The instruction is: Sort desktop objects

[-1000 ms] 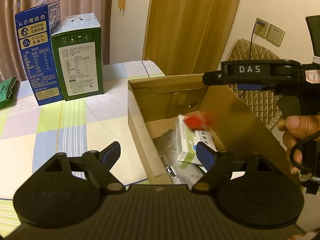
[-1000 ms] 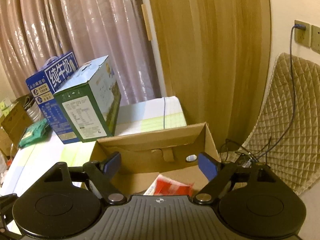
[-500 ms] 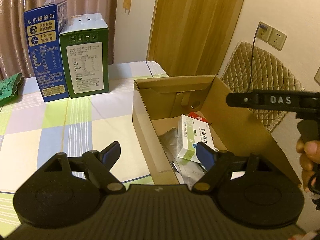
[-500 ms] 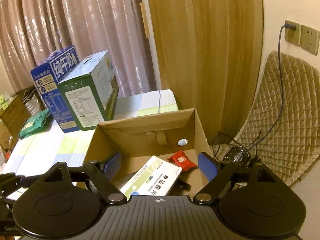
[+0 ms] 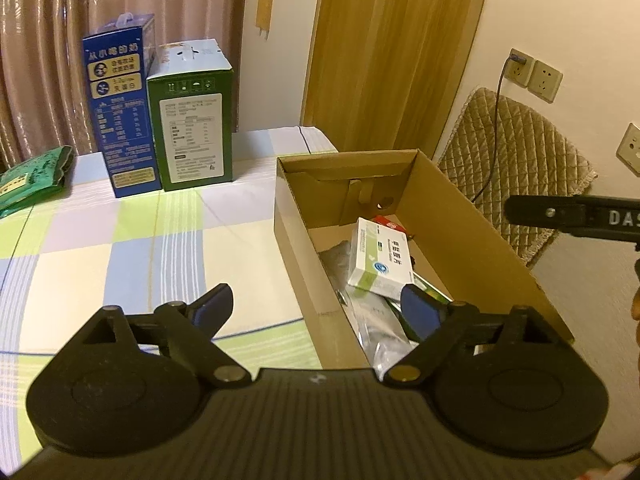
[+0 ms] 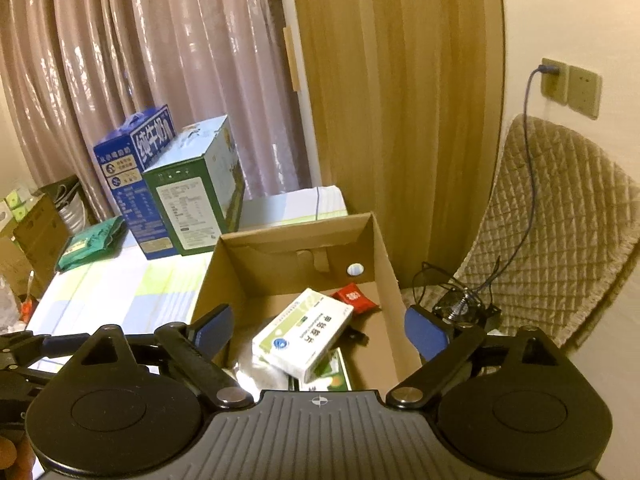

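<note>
Cardboard walls of the open box enclose what is already sorted: a white-and-green medicine carton lying tilted on top of some clear plastic packaging and a green-printed packet, with a small red sachet just beyond it near the far wall. The box stands at the right edge of the bench, which wears a checked cloth. Both tools are empty. The left tongs have just been opening and stand wide, nothing between the pads, one pad over the cloth and the other over the box's near corner; the right tongs have likewise just been opening, spread wide above the box with the carton below them but not touched. Judging by this, a drop into the box looks finished and the next pick is the step in hand. Likely candidates are the green packet at the bench's far left, or the blue carton and green carton standing touching at the back. To do it well, lift clear of the box rim before crossing, keep the pads spread, and approach the flat packet low, closing across its narrow side.
</note>
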The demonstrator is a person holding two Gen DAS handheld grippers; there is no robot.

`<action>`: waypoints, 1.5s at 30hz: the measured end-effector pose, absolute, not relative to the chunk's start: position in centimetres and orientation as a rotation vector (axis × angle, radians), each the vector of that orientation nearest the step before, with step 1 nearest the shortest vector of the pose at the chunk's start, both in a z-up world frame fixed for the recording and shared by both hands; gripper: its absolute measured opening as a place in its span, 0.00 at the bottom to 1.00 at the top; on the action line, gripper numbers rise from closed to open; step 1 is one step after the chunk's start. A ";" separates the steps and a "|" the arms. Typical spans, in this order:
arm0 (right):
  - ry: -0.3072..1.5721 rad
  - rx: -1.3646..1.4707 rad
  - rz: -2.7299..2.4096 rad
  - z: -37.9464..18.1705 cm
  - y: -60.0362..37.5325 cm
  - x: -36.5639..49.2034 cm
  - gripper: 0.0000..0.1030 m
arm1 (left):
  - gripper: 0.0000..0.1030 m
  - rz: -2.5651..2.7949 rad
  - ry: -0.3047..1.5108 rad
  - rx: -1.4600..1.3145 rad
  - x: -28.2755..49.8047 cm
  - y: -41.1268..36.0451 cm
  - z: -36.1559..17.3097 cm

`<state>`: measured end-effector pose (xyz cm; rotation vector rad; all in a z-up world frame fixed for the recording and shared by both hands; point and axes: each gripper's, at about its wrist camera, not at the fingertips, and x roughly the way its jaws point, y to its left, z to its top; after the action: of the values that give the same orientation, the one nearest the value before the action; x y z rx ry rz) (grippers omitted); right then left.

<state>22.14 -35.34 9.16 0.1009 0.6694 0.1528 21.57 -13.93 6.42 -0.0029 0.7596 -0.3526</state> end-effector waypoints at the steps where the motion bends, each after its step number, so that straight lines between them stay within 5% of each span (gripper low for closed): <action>1: 0.666 0.101 0.151 9.4 -35.4 21.6 0.89 | 0.91 -0.347 0.756 -0.003 21.1 -13.8 6.6; 8: 0.651 0.097 0.145 11.1 -35.6 17.9 0.98 | 0.99 -0.321 0.730 -0.016 17.7 -12.8 8.4; 45: 0.656 0.238 0.061 13.4 -35.5 -4.7 0.98 | 0.99 -0.277 0.689 -0.055 -2.1 -11.7 12.0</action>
<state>-4.74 -35.50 13.41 0.2376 0.6560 0.0615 -2.14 -11.71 11.97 -0.0546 0.6890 -0.2771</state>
